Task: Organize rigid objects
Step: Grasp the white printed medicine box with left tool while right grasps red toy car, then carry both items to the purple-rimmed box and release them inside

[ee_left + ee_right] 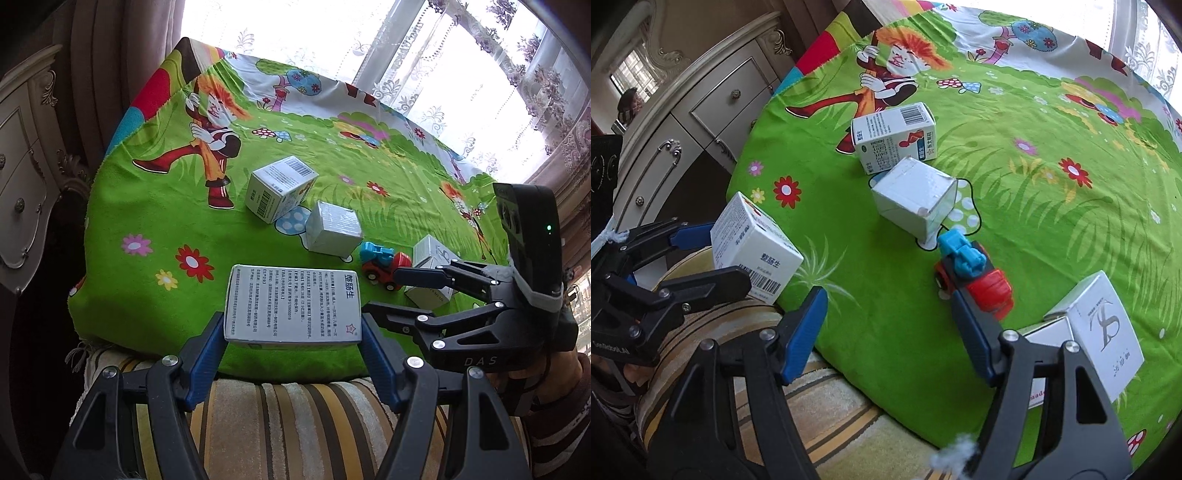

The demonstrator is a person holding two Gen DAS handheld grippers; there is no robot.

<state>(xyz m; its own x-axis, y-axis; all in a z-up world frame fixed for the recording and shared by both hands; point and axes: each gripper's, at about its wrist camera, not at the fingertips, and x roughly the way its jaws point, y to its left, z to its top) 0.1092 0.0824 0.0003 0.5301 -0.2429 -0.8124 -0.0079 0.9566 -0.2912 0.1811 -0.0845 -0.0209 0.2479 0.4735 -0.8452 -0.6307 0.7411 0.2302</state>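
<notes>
White medicine box with black Chinese print sits between the blue pads of the left hand-held gripper, at the near edge of the green cartoon-print cloth. Pads lie against both short sides of the box, so the left one is grasping it. In the right wrist view the same box shows at the left with a barcode on its side, the left hand-held gripper clamped around it over the cloth edge.

Right hand-held gripper: released, jaws apart, nothing between the pads, only bare green cloth. Its right finger sits just beside the toy truck, red body with a blue piece on top; cannot tell if they touch. From the left wrist view the right hand-held gripper comes in from the right, one tip near the toy truck.

Other boxes on the cloth: a white cube box just behind the truck, a barcode box with red-blue print behind that, the two close together. A white box with a grey logo stands at the right, beside another flat white box.

Cloth lies over a striped yellow-brown cushioned surface. Cream carved cabinet at the left, lace curtains and a bright window behind.
</notes>
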